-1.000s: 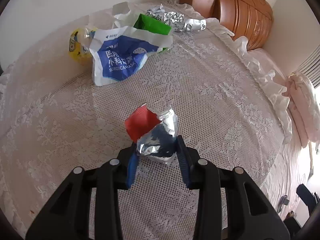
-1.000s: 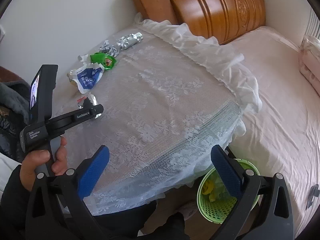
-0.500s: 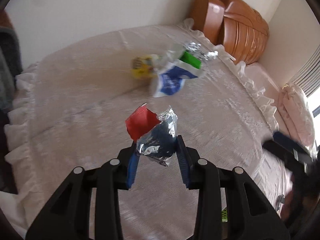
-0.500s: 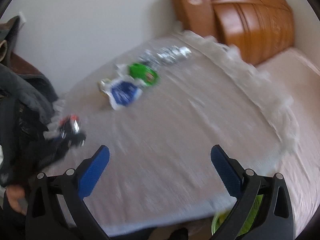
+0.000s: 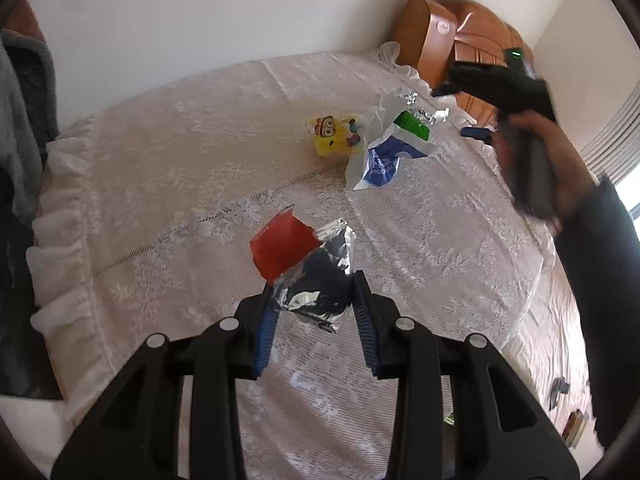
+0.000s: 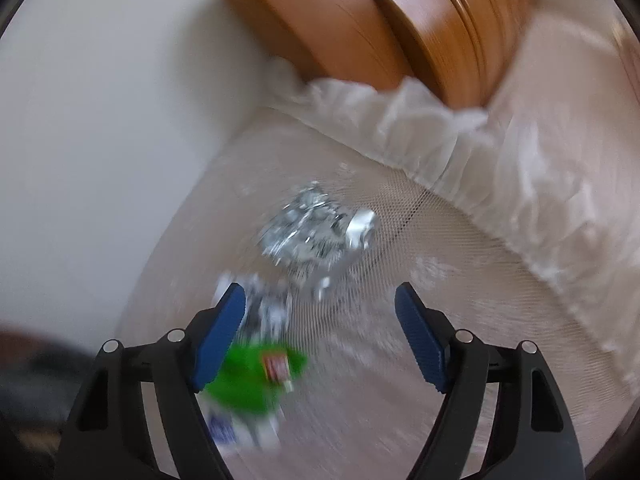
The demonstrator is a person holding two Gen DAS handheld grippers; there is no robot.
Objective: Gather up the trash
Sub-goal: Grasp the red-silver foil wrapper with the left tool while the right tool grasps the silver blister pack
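My left gripper point(image 5: 314, 308) is shut on a crumpled red and silver foil wrapper point(image 5: 308, 264) and holds it above the lace-covered table point(image 5: 168, 184). More trash lies at the far side: a yellow cartoon packet point(image 5: 336, 142), a blue and white mask bag point(image 5: 382, 160), a green packet point(image 5: 412, 126) and silver foil point(image 5: 420, 106). My right gripper point(image 6: 320, 332) is open and empty, low over the table, with the silver foil point(image 6: 316, 228) just ahead and the green packet point(image 6: 252, 380) by its left finger. That view is blurred.
A wooden headboard point(image 6: 360, 28) and a bed with a frilled cover point(image 6: 560, 128) stand beyond the table. The right hand and its gripper point(image 5: 520, 128) show at the right of the left wrist view. Dark clothing point(image 5: 20, 120) hangs at the left.
My left gripper has lifted the foil wrapper up and back from the table. My right gripper has swung across the table to the far trash pile, still open.
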